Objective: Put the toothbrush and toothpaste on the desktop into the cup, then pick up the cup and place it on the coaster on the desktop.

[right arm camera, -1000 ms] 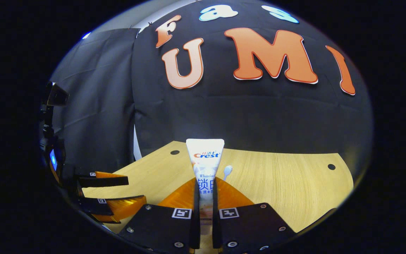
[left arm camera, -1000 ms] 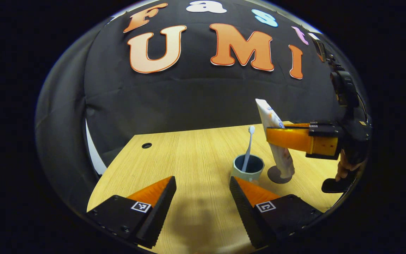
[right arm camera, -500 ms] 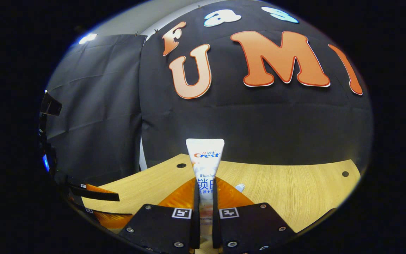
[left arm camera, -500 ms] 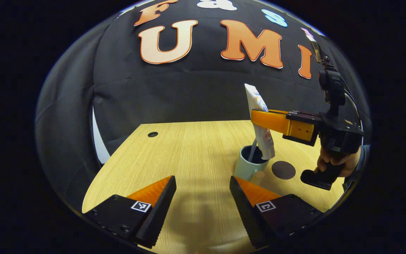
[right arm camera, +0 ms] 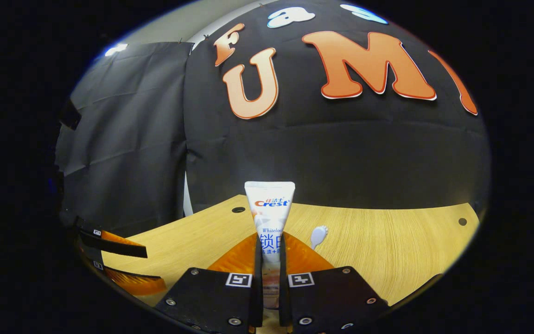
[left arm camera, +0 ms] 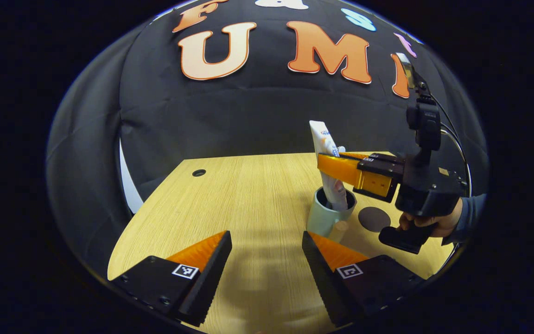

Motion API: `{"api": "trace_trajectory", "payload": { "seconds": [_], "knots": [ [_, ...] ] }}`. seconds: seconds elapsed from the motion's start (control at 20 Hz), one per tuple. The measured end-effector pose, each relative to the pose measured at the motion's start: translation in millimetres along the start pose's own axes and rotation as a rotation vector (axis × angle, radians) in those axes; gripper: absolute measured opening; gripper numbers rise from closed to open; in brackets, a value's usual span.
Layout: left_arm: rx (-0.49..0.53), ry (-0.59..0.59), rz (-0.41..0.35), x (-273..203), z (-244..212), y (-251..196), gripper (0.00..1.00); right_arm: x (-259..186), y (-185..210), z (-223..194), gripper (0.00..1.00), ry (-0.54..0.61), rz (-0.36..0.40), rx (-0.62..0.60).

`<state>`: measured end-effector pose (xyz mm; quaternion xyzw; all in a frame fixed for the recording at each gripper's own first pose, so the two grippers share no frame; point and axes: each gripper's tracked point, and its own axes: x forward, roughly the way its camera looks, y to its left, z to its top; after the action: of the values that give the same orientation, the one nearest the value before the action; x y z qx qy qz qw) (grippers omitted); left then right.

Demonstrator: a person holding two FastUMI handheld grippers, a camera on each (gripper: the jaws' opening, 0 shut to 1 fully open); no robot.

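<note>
On the wooden counter [left arm camera: 248, 199], the cup [left arm camera: 329, 215] stood upright toward the right side, just beside the dark round coaster [left arm camera: 374, 219], which lay bare to its right. The right tool [left arm camera: 329, 162], seen from the left gripper view, reached in from the right with a hand [left arm camera: 434, 222] on its grip, and it pinched the paste [left arm camera: 326, 160] near the tube's middle. The tube was held upright, slightly tilted, with its lower end dipped inside the cup's mouth and its flat crimped end pointing up. In the right gripper view the same right tool [right arm camera: 267, 264] had both fingers pressed on the paste [right arm camera: 269, 208], and the white head of the brush [right arm camera: 318, 234] showed just to the right of the tube, above the fingers. The left tool [left arm camera: 267, 260] hovered over the near part of the counter with its fingers spread wide and nothing between them, short of the cup. In the right gripper view the left tool [right arm camera: 118, 262] appeared at the lower left edge, fingers apart.
</note>
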<state>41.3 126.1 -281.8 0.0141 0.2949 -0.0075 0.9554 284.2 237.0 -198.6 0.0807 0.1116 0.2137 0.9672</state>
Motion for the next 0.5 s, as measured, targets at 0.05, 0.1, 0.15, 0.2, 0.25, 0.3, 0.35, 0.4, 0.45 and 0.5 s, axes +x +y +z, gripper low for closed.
{"api": "trace_trajectory", "payload": {
  "seconds": [0.05,0.1,0.15,0.2,0.25,0.3,0.35,0.4,0.45,0.5],
  "knots": [
    [0.006,-0.001,0.000,1.7,1.6,-0.7,0.92,1.1,-2.0,-3.6,0.14,0.004,-0.004,0.002],
    [0.010,0.000,-0.002,1.8,1.7,-2.1,0.92,1.1,-3.5,-7.4,0.15,0.011,-0.010,0.000],
    [0.015,0.002,-0.004,2.6,2.7,-4.0,0.92,2.0,-5.4,-10.9,0.15,0.019,-0.013,-0.004],
    [0.019,0.004,-0.007,1.6,1.0,-5.6,0.92,1.1,-7.5,-16.1,0.16,0.033,-0.019,-0.009],
    [0.023,0.004,-0.010,1.5,1.6,-7.2,0.92,1.9,-8.3,-19.9,0.17,0.048,-0.020,-0.007],
    [0.027,0.005,-0.011,1.7,0.6,-8.8,0.92,0.9,-9.1,-24.4,0.18,0.066,-0.023,-0.002],
    [0.030,0.006,-0.011,2.4,0.9,-10.7,0.92,-1.3,-8.6,-25.0,0.19,0.077,-0.023,0.002],
    [0.031,0.006,-0.011,1.8,1.0,-10.6,0.92,-0.6,-8.0,-27.7,0.20,0.090,-0.027,-0.002],
    [0.031,0.008,-0.011,2.7,0.7,-11.5,0.92,-1.0,-7.3,-29.8,0.21,0.105,-0.032,-0.011],
    [0.030,0.010,-0.011,2.0,0.9,-13.4,0.92,-3.3,-6.7,-34.8,0.22,0.128,-0.034,-0.020]
  ]
}}
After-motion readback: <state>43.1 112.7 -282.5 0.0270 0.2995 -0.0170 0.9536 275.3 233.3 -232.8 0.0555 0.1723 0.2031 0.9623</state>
